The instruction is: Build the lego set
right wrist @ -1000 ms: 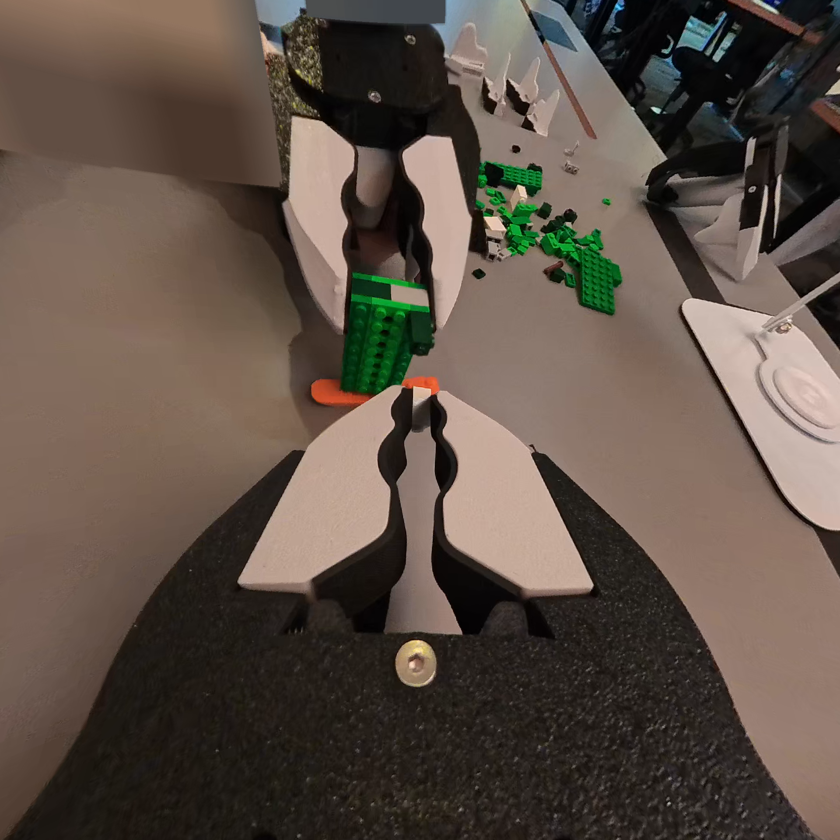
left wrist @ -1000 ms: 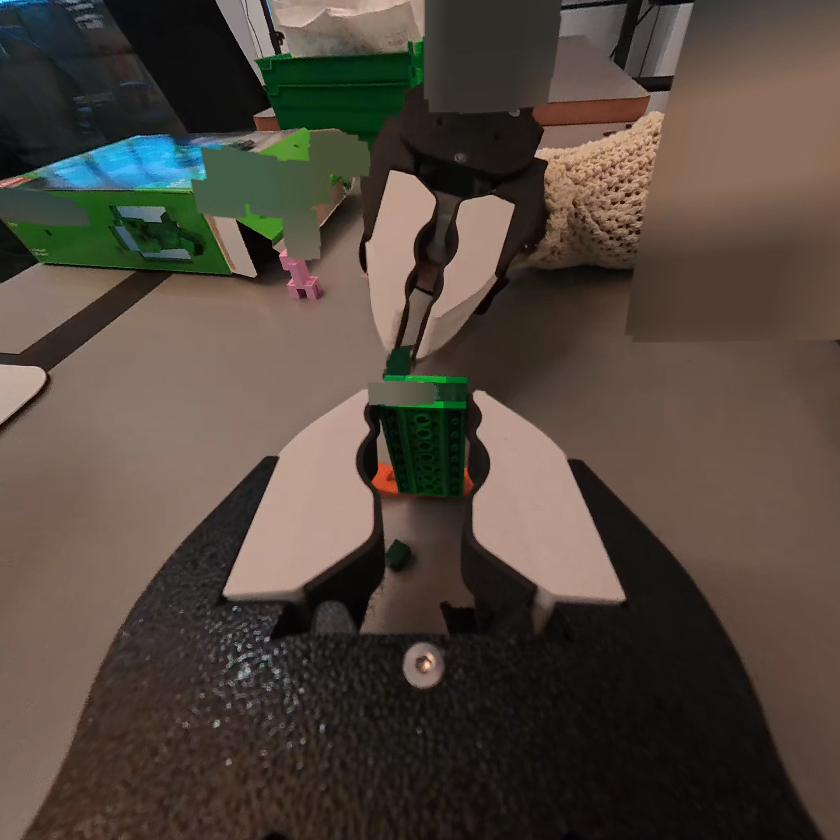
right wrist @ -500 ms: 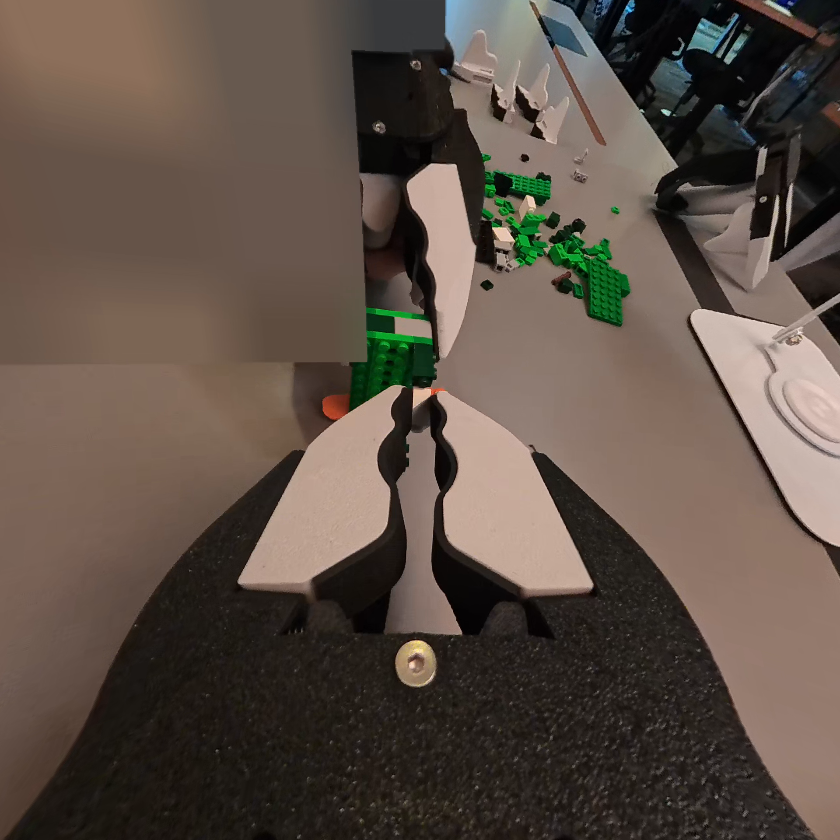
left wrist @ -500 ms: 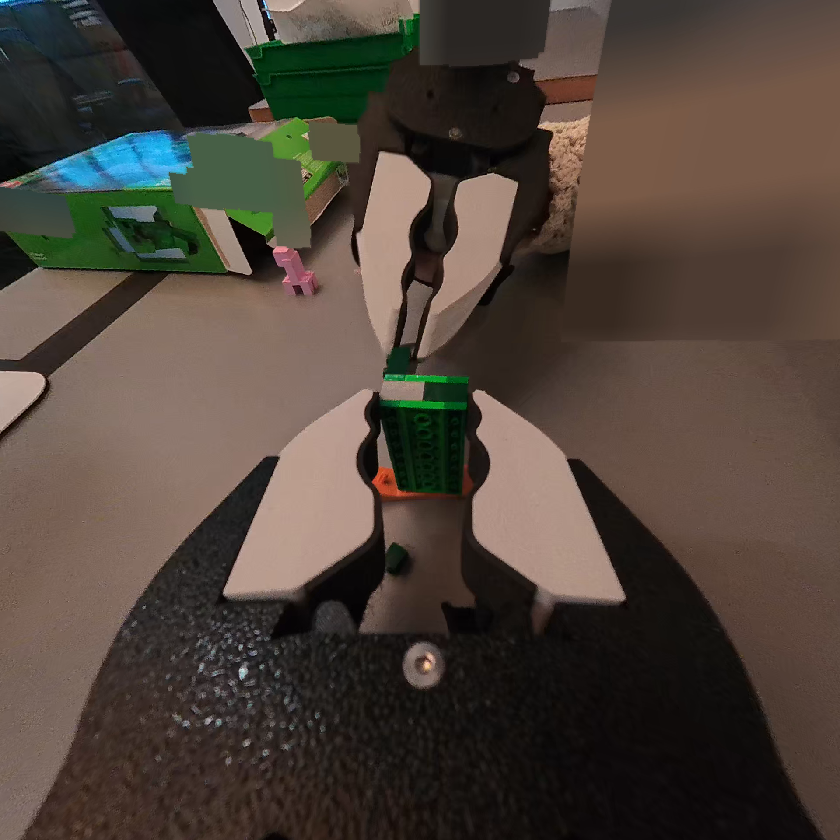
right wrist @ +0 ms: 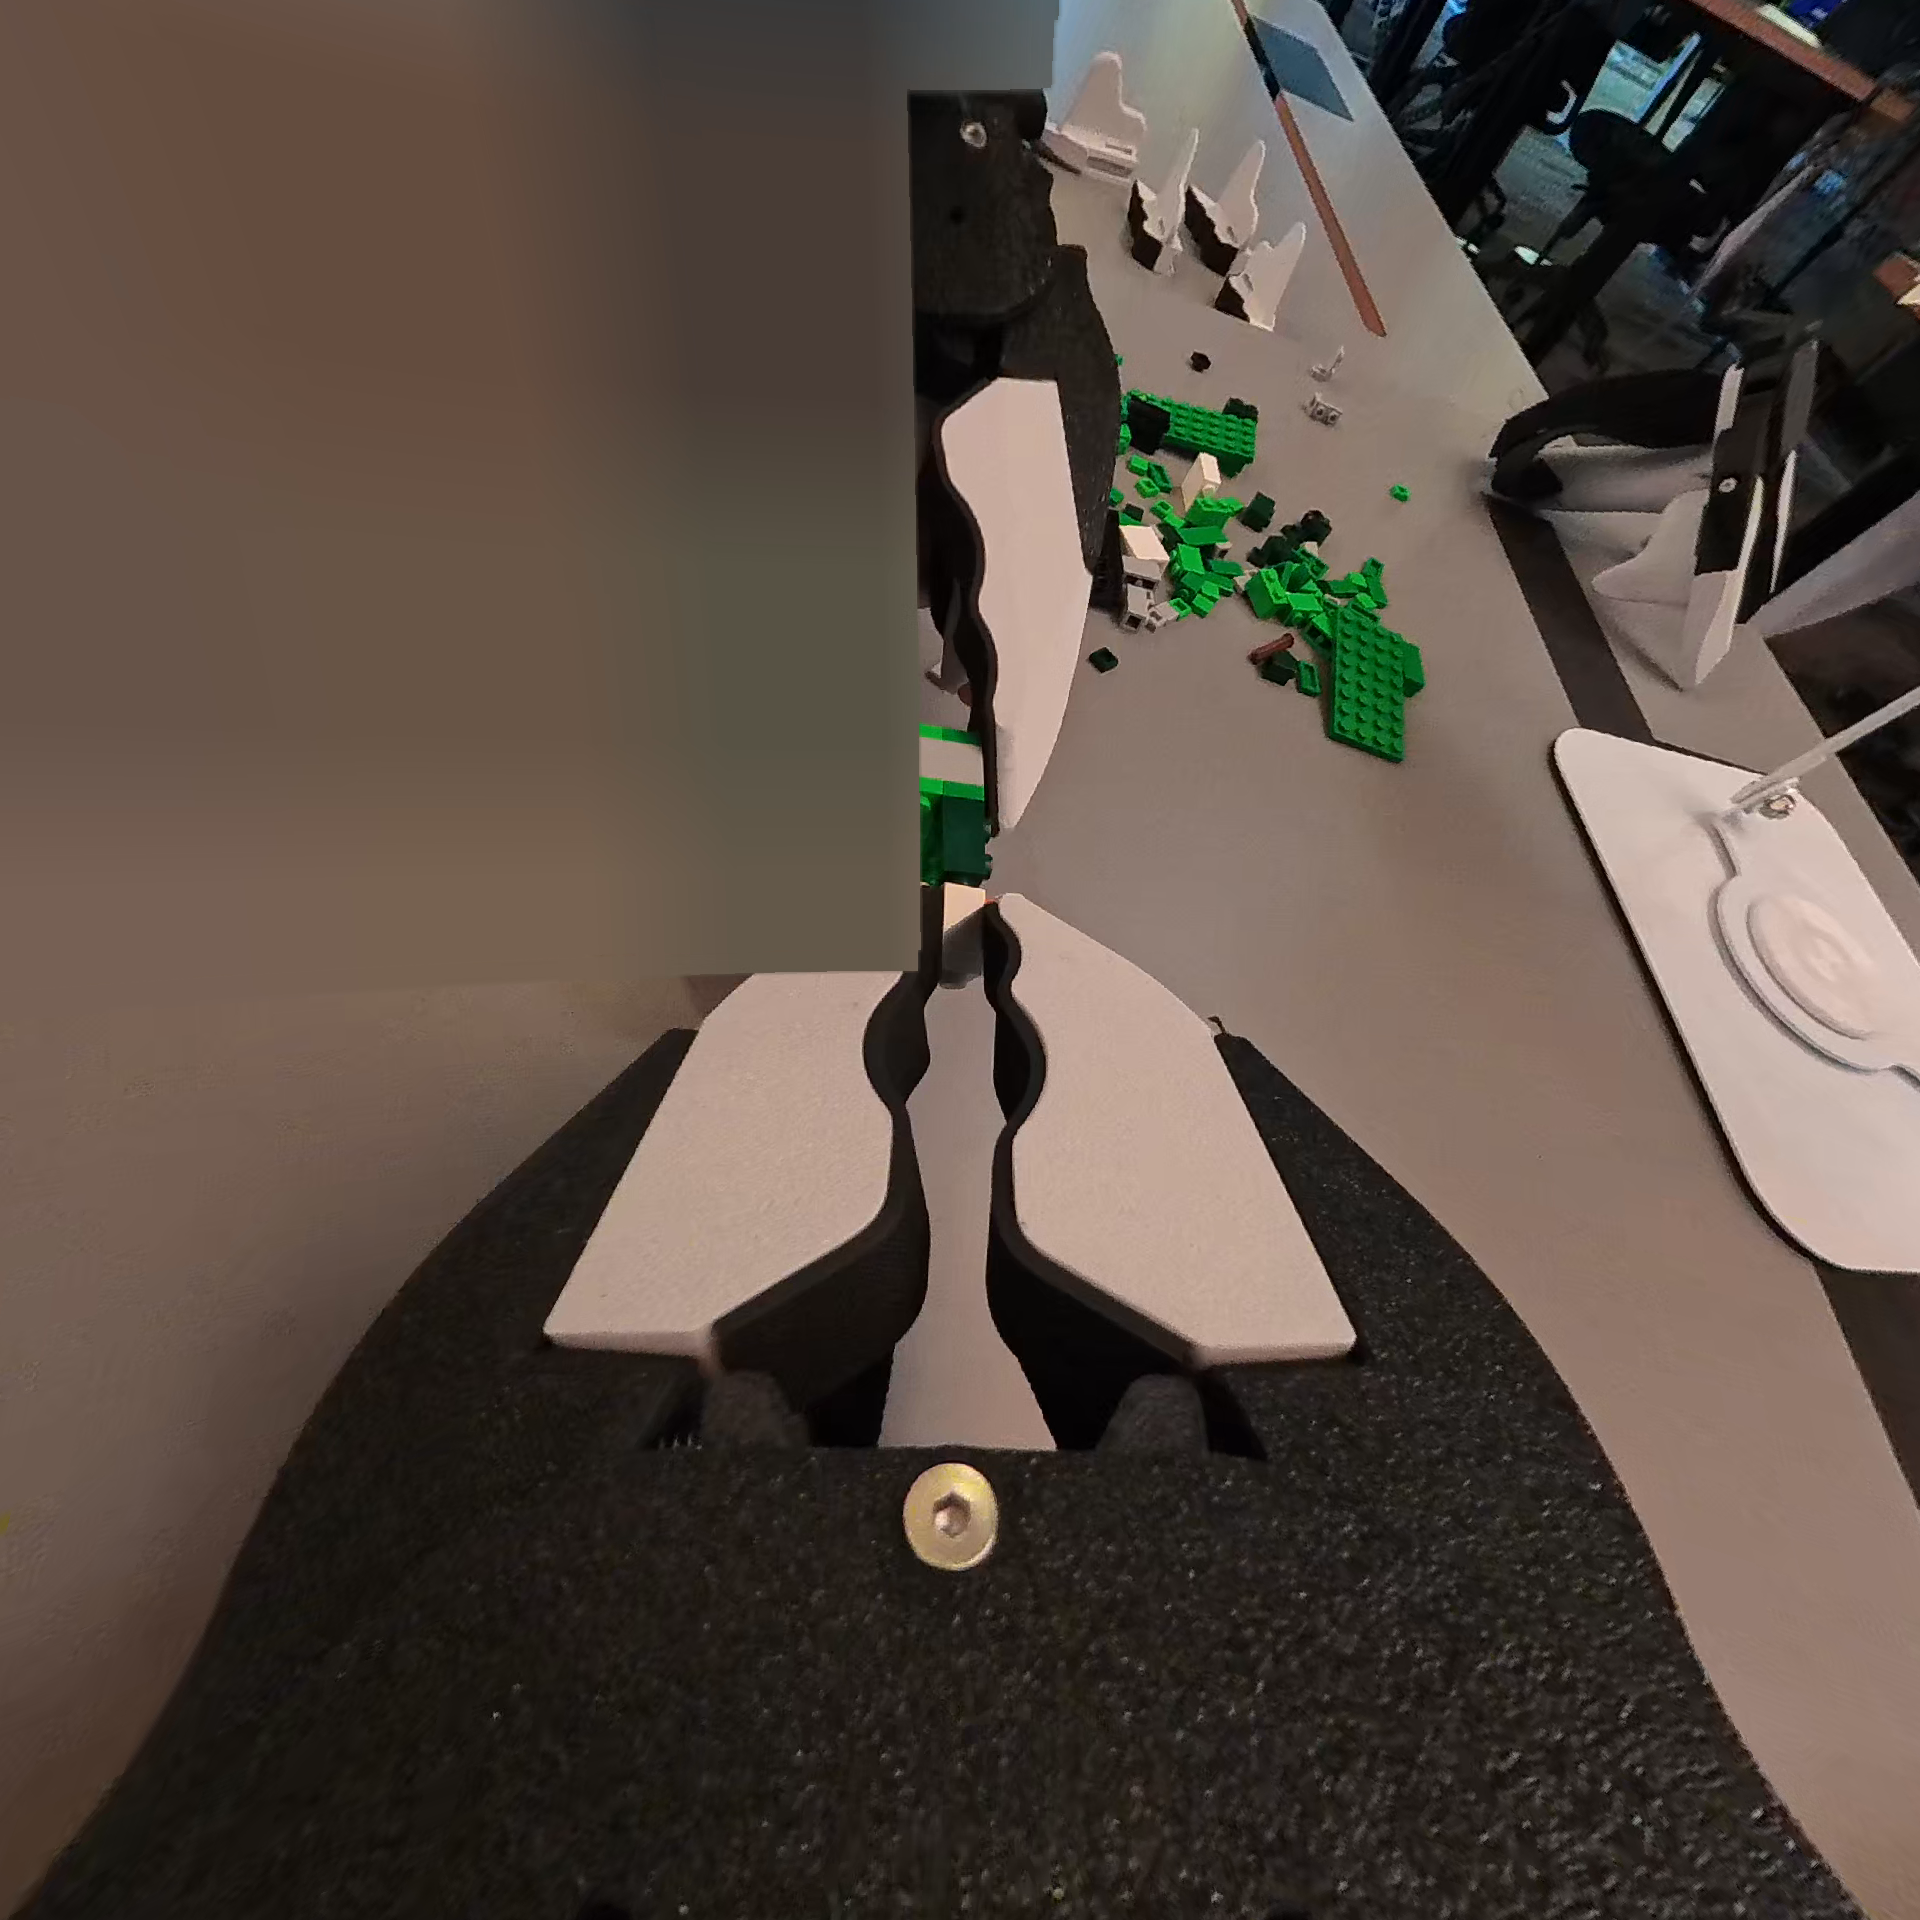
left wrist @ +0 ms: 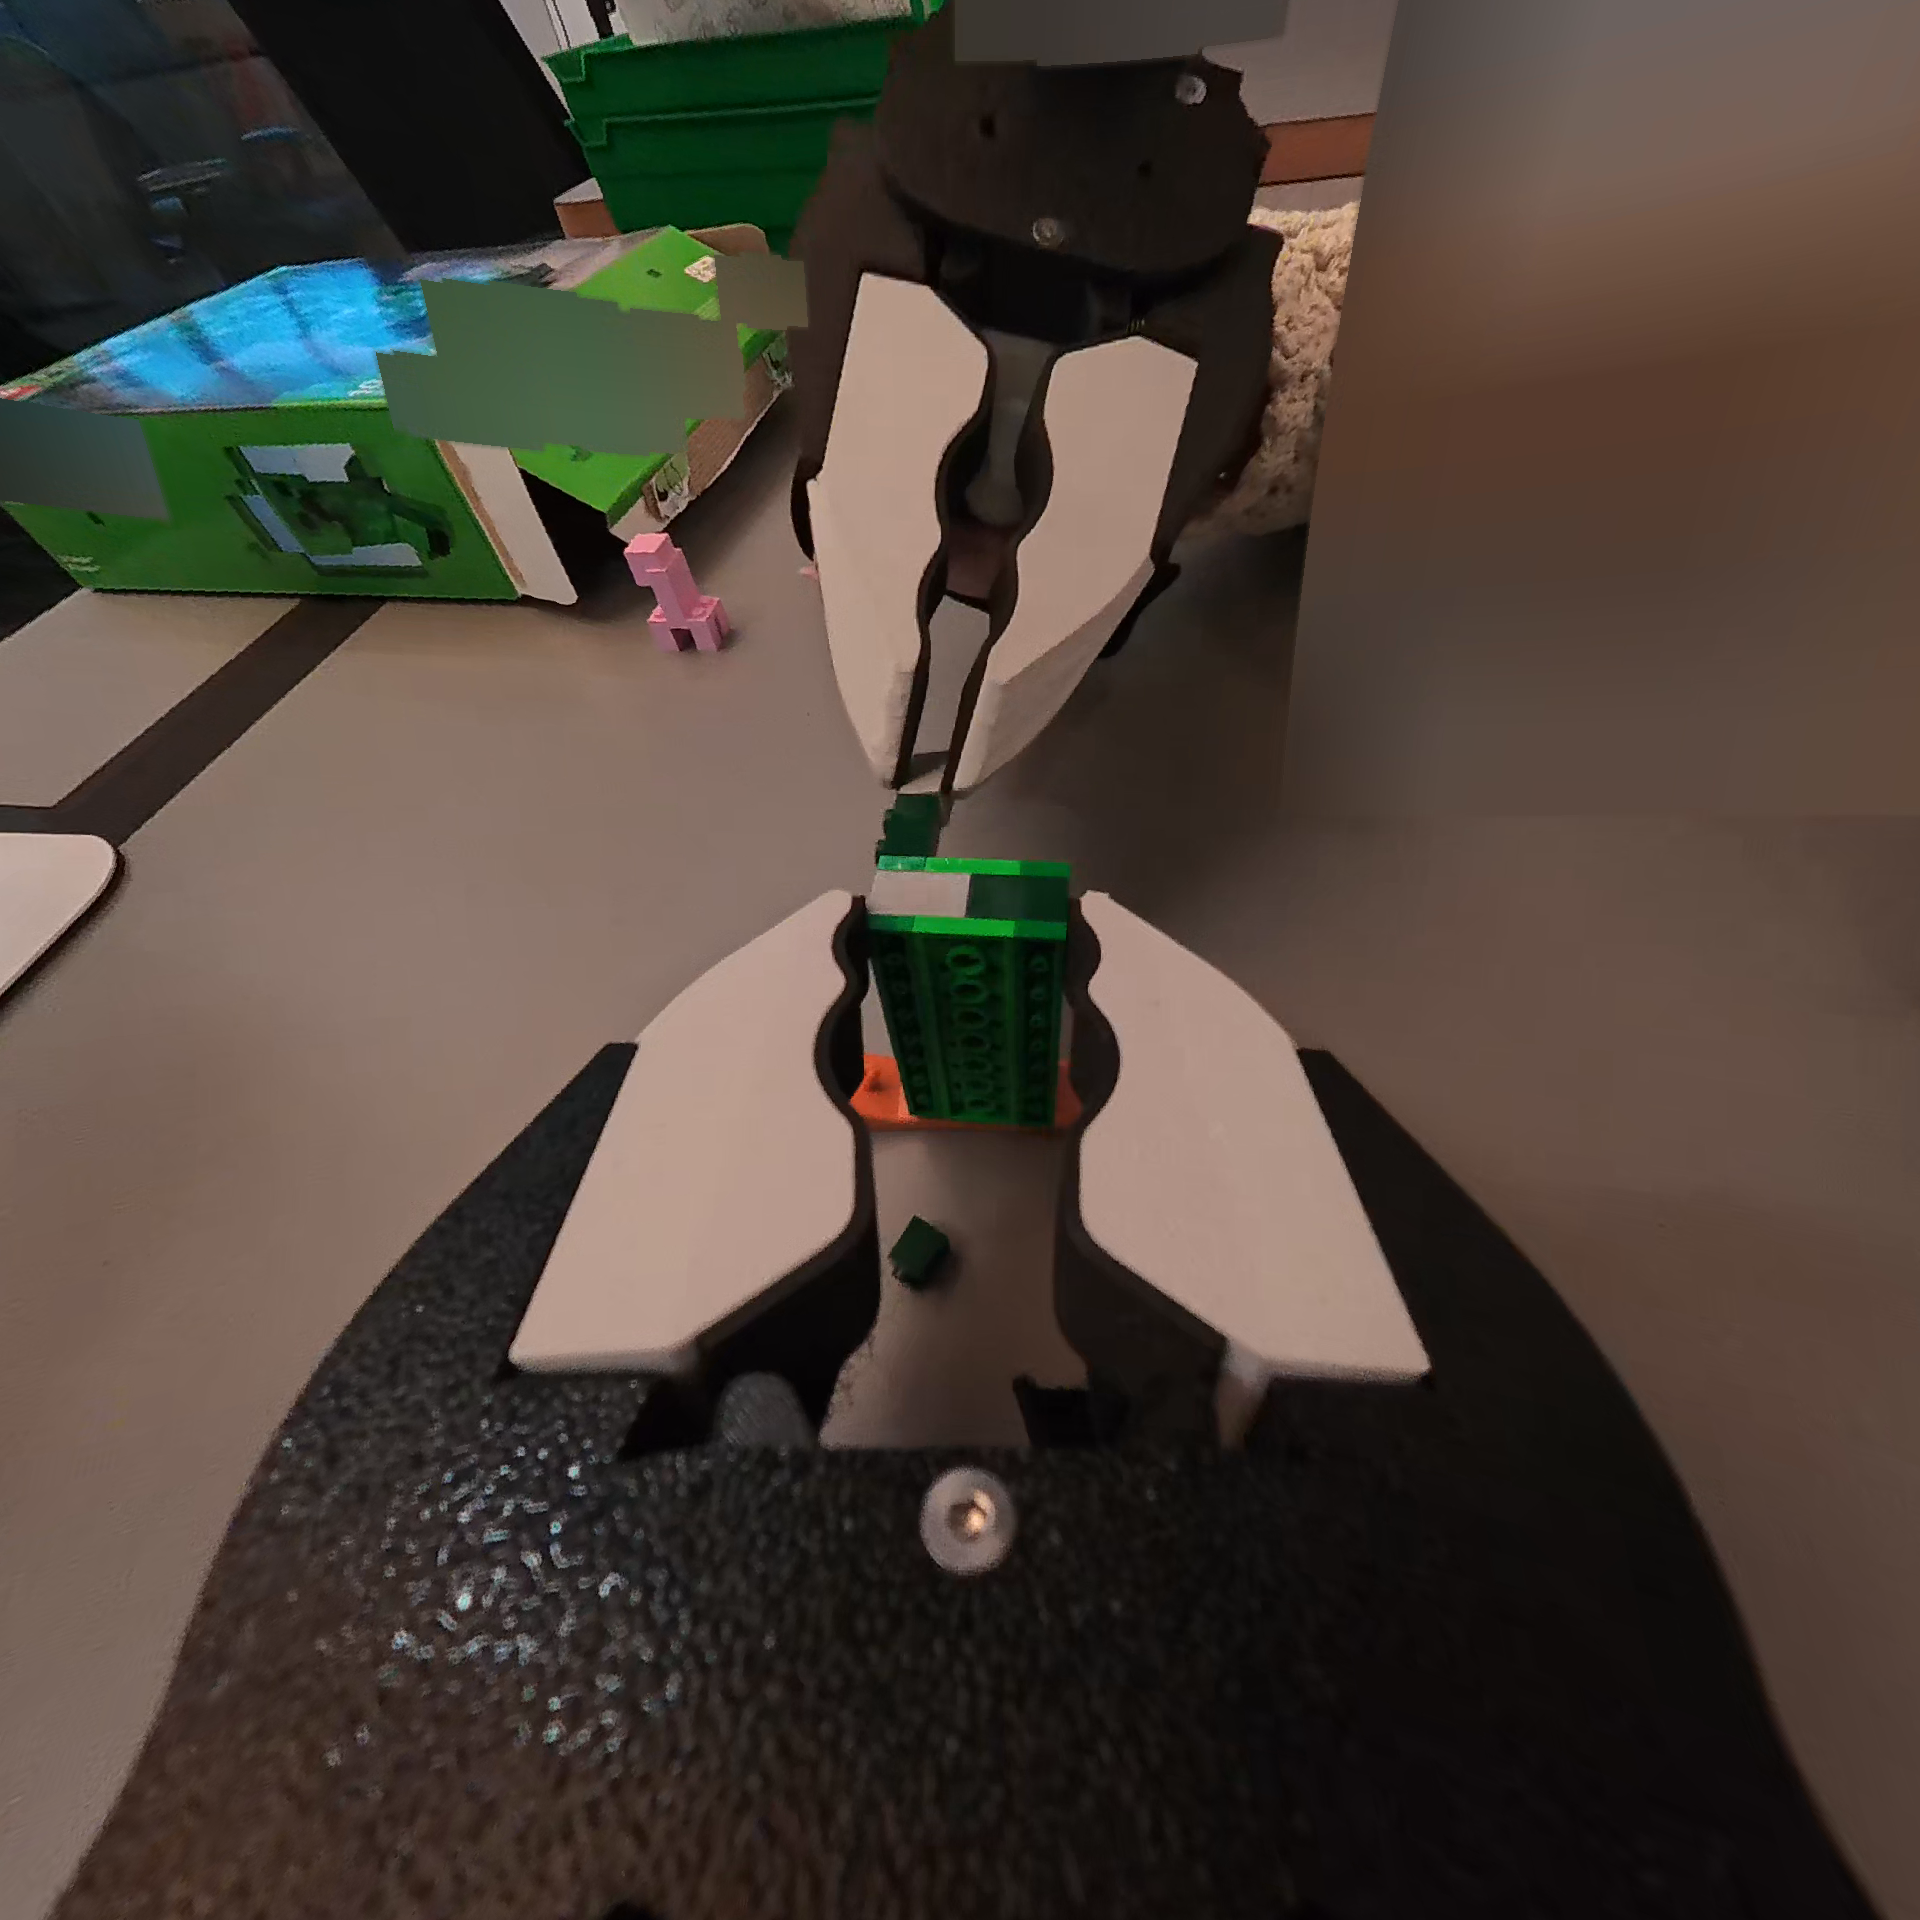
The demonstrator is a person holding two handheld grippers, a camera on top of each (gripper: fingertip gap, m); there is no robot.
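Note:
A green lego build (left wrist: pixel 966 997) stands upright on an orange plate (left wrist: pixel 878 1101) on the grey table. My left gripper (left wrist: pixel 966 914) is shut on its two sides. My right gripper (left wrist: pixel 925 779) faces it from the far side, shut on a small dark green brick (left wrist: pixel 914 826) that sits at the build's top left corner. In the right wrist view, my right gripper (right wrist: pixel 966 925) is nearly closed, and only a strip of the build (right wrist: pixel 951 821) and one left gripper finger (right wrist: pixel 1023 582) show beside a blurred patch. A loose dark green brick (left wrist: pixel 920 1247) lies between the left fingers.
A pile of loose green bricks (right wrist: pixel 1247 561) and a green plate (right wrist: pixel 1366 675) lie behind the build. A white pad (right wrist: pixel 1818 987) is at the right. A green lego box (left wrist: pixel 260 457), a pink figure (left wrist: pixel 681 597) and green bins (left wrist: pixel 717 135) stand behind the right gripper. The tips of both grippers are at nearly the same place. The pink figure (left wrist: pixel 681 597) is about 20 cm from both grippers' fingertips.
My right gripper has edged closer to the build and tipped more upright, keeping the dark green brick at the top corner. My left gripper still holds the build in place.

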